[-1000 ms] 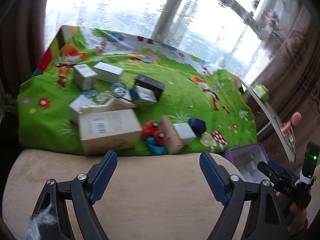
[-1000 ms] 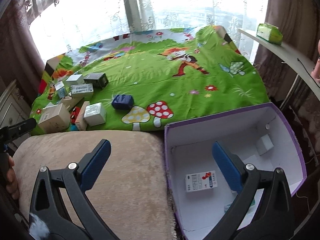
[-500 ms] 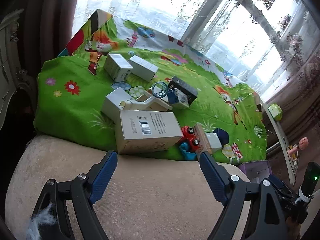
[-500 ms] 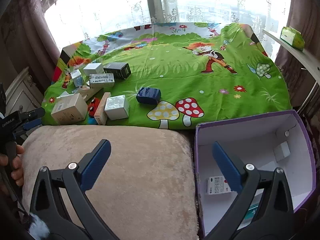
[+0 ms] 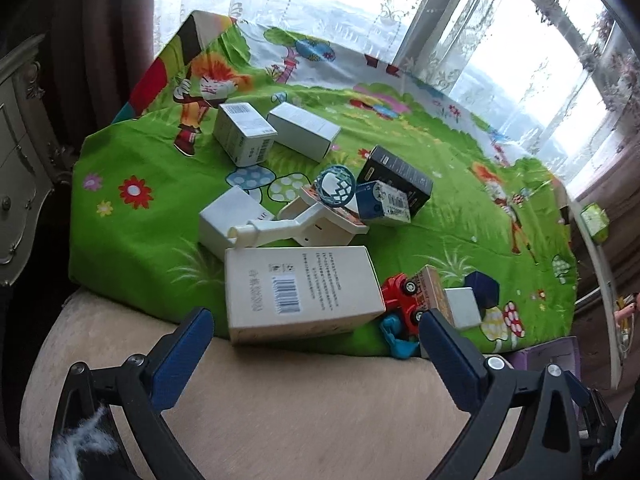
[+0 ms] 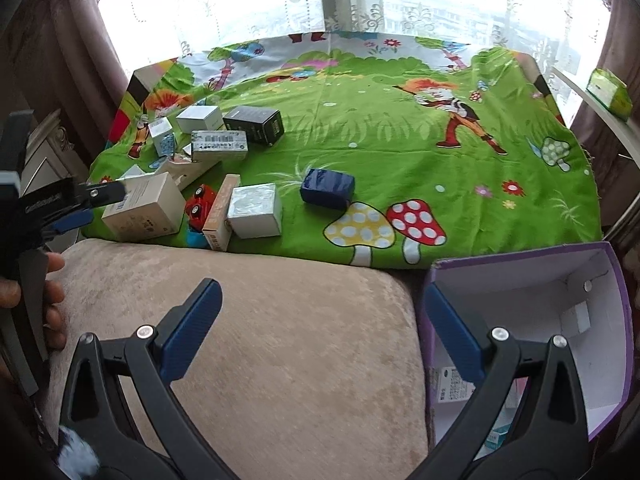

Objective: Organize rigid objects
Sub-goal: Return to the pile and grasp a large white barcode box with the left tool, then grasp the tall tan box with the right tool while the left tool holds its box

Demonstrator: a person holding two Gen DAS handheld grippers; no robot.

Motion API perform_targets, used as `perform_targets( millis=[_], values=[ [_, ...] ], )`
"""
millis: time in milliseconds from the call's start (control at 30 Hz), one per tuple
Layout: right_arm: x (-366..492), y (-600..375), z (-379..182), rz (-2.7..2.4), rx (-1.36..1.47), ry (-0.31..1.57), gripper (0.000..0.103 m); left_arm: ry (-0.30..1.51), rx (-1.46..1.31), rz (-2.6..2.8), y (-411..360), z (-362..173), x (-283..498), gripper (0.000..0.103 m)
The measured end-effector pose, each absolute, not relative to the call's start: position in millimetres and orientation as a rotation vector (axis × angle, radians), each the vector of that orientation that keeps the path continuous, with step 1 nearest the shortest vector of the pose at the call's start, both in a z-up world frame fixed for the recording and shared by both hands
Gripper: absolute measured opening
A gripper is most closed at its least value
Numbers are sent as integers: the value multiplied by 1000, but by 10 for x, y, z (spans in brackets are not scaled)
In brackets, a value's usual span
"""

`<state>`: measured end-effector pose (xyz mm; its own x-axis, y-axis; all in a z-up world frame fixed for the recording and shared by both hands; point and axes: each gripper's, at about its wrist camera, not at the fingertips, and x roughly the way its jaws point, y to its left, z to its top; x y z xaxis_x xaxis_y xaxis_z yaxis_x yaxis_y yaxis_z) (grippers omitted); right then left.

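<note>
Approaching for a pick: left gripper (image 5: 316, 354) is opening wide, empty, above the cushion (image 5: 280, 400); right gripper (image 6: 320, 324) is gaping, empty. Next: straddling the large box (image 5: 300, 292) at the cloth's (image 5: 132, 240) near edge, destined for the bin (image 6: 616, 280).

Ahead of you the cushion (image 6: 256, 340) lies before the sheet (image 6: 380, 128), boxes (image 6: 140, 208) cluster on its left part, and the open storage box (image 6: 616, 320) sits right of the cushion.
</note>
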<state>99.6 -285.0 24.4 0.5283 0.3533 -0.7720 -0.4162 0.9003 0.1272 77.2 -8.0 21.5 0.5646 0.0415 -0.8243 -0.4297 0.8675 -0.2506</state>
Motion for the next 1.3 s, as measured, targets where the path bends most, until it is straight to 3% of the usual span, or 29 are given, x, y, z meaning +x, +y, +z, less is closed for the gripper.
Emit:
perform_targets(
  millis=[667,1133,1300],
  values=[
    [1168,-2318,188,545,-161,926,102,1078,-437,383,-49,-66,1138,103],
    [1411,-2066,99,557,-169,967,102,1029,-457,334,17,-86,1103,102],
    [1375,-1930,87,586,-222,968,82,988,-468,313,12,-16,969,102]
  ],
)
